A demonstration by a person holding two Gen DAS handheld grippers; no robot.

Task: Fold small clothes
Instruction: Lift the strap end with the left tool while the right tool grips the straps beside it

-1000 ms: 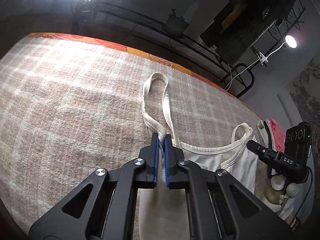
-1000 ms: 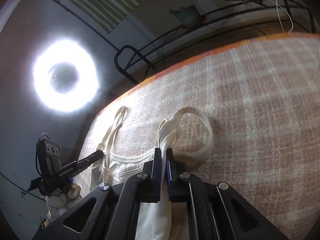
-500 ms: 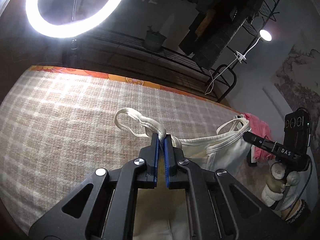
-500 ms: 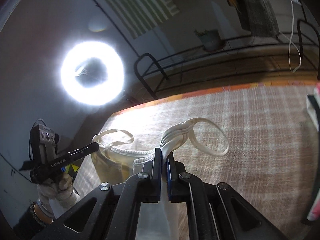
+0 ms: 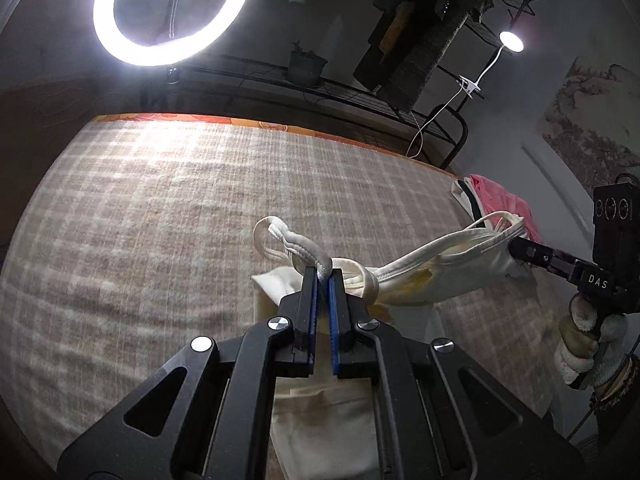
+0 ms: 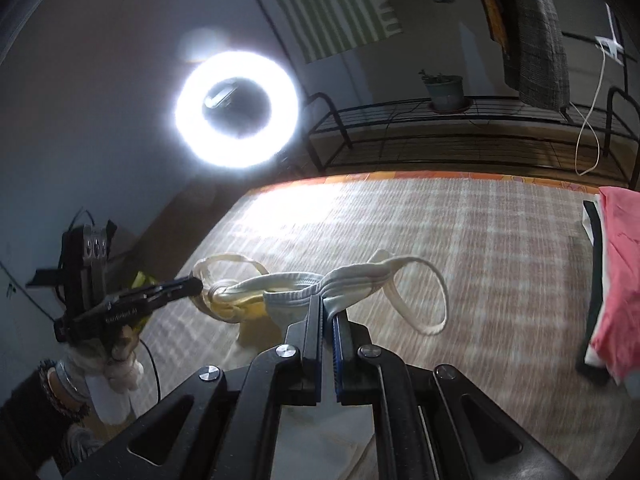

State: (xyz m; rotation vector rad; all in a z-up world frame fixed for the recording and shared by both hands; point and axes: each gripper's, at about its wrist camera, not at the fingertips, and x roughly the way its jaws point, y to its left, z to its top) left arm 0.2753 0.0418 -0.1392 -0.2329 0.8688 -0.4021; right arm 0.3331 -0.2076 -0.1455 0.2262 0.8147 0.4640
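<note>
- camisole (image 5: 452, 270), cream, ribbed trim: left wrist view has it held up over the plaid blanket (image 5: 152, 216), slung between both tools, lower cloth trailing under the camera.
- left gripper (image 5: 323, 276) is clamped on the bunched shoulder strap (image 5: 296, 246); strap loop flops forward past the tips.
- same view: right gripper (image 5: 520, 250) bites the far shoulder, next to a pink garment (image 5: 504, 204) lying at the blanket edge.
- right wrist view: right gripper (image 6: 327, 307) pinched tight on the gathered trim, loose strap loop (image 6: 424, 300) hanging free to the right.
- left gripper (image 6: 188, 285) seen from here holds the other shoulder, jaws closed on fabric.
- risk: neckline sags and twists between grips, so laying down now likely lands a creased, skewed fold.
- risk: dangling loops could tuck under the body or snag the pink pile.
- risk: grips sit on narrow straps only; a sharp pull may slip one out.
</note>
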